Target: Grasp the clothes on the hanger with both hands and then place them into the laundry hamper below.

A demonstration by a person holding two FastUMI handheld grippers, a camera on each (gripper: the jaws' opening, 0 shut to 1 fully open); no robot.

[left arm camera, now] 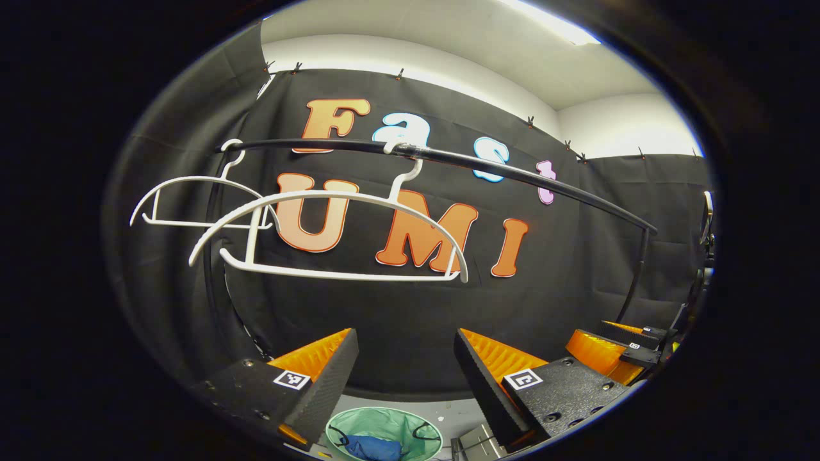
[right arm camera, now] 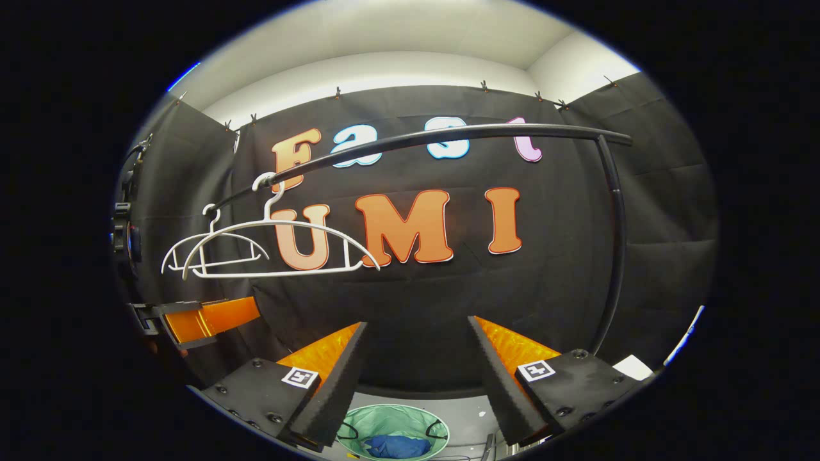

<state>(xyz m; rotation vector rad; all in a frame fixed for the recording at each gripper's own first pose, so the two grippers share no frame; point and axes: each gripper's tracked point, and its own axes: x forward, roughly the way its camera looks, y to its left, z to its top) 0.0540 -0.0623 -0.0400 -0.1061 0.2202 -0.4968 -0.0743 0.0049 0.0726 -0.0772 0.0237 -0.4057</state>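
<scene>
Two bare white hangers (left arm camera: 333,237) (right arm camera: 275,250) hang on the black rail (left arm camera: 448,160) (right arm camera: 448,136). Blue clothes (left arm camera: 375,447) (right arm camera: 397,446) lie inside the green laundry hamper (left arm camera: 384,422) (right arm camera: 394,419) on the floor below. My left gripper (left arm camera: 403,358) stands open with nothing between its fingers, above the hamper. My right gripper (right arm camera: 416,352) is also open and holds nothing. The right gripper shows at the far right of the left gripper view (left arm camera: 618,342), and the left gripper sits at the left edge of the right gripper view (right arm camera: 198,320).
The rail's black upright post (right arm camera: 615,243) stands at the right, another post (left arm camera: 214,282) at the left. A grey floor (right arm camera: 467,410) surrounds the hamper. A white sheet (right arm camera: 633,367) lies low at the right.
</scene>
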